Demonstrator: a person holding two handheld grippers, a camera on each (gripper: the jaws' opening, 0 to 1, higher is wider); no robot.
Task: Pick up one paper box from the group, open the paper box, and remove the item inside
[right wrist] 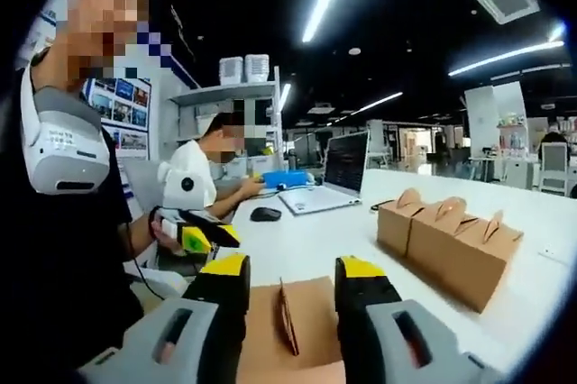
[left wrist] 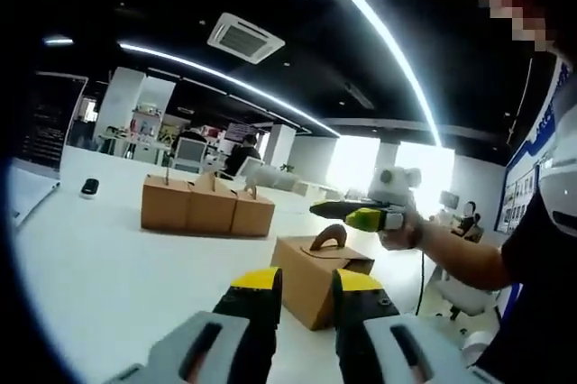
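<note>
1. Cardboard makes the box (left wrist: 317, 278) light and easily crushed. In the left gripper view it is seen on the table (left wrist: 99, 267) just beyond the left gripper (left wrist: 306, 287), whose jaws are parted and empty, apart from the group (left wrist: 207, 205). The right gripper (left wrist: 361, 216) hovers above.

2. In the right gripper view the box (right wrist: 297, 321) lies between the right gripper's (right wrist: 293, 278) open jaws; its upright handle (right wrist: 287, 316) is judged the best hold. The left gripper (right wrist: 203, 235) is seen at left.

Open laptop (right wrist: 338, 172), mouse (right wrist: 265, 214) on table (right wrist: 315, 244)

One paper box (left wrist: 315, 278) is sitting alone on the table (left wrist: 99, 267), apart from the group of boxes (left wrist: 206, 205) standing farther back. A laptop (right wrist: 335, 172) and mouse (right wrist: 265, 214) are lying behind, before a seated person (right wrist: 206, 172).
</note>
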